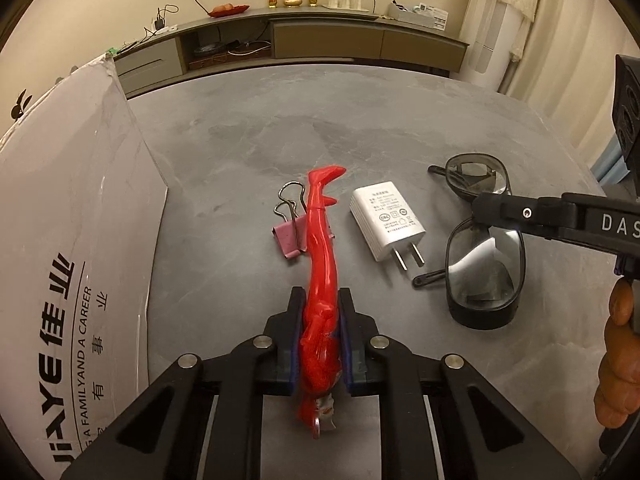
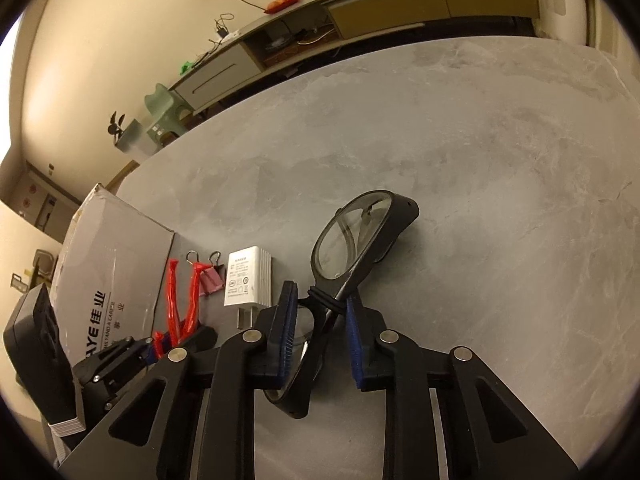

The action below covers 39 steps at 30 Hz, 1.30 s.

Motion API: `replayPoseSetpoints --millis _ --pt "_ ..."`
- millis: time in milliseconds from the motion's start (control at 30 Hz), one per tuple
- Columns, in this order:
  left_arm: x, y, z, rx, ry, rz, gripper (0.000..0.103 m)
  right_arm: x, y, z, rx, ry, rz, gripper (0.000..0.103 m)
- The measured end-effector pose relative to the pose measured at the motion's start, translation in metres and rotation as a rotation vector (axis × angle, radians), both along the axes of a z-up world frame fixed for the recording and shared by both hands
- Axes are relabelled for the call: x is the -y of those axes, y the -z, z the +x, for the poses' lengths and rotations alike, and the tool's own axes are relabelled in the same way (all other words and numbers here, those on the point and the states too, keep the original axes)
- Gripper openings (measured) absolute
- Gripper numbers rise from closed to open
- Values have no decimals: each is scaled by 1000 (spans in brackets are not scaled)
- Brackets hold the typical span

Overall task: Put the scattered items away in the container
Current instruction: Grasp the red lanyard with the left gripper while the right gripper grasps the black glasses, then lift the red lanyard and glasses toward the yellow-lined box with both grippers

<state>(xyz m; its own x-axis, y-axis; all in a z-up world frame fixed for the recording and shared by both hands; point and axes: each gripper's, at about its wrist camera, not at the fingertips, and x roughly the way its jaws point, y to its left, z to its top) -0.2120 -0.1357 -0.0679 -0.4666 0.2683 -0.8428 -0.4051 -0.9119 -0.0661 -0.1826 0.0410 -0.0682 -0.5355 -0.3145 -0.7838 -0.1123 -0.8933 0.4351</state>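
Already the left claw (image 1: pixel 320 320) is clamped on the torso of a red toy figure (image 1: pixel 322 248), whose long axis runs straight ahead along the fingers, legs pointing to the far side of the table (image 1: pixel 360 112). Its goal, the grey cardboard box (image 1: pixel 68 216), stands just to the left of it, so that hand is the nearer one (a short swing left and up should do). Meanwhile the right claw (image 2: pixel 320 336) straddles the bridge of the safety glasses (image 2: pixel 352 244) with its pads apart, not yet gripping; the white charger (image 1: pixel 386 224) and pink binder clip (image 1: pixel 288 236) lie between.
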Motion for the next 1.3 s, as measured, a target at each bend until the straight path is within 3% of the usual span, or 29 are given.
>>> replayPoseSetpoints --millis 867,1300 --pt "21 -67 35 -70 47 193 16 30 -55 52 -130 -80 -23 17" --pt "51 -96 62 -115 42 225 16 61 -80 76 -183 -136 25 17"
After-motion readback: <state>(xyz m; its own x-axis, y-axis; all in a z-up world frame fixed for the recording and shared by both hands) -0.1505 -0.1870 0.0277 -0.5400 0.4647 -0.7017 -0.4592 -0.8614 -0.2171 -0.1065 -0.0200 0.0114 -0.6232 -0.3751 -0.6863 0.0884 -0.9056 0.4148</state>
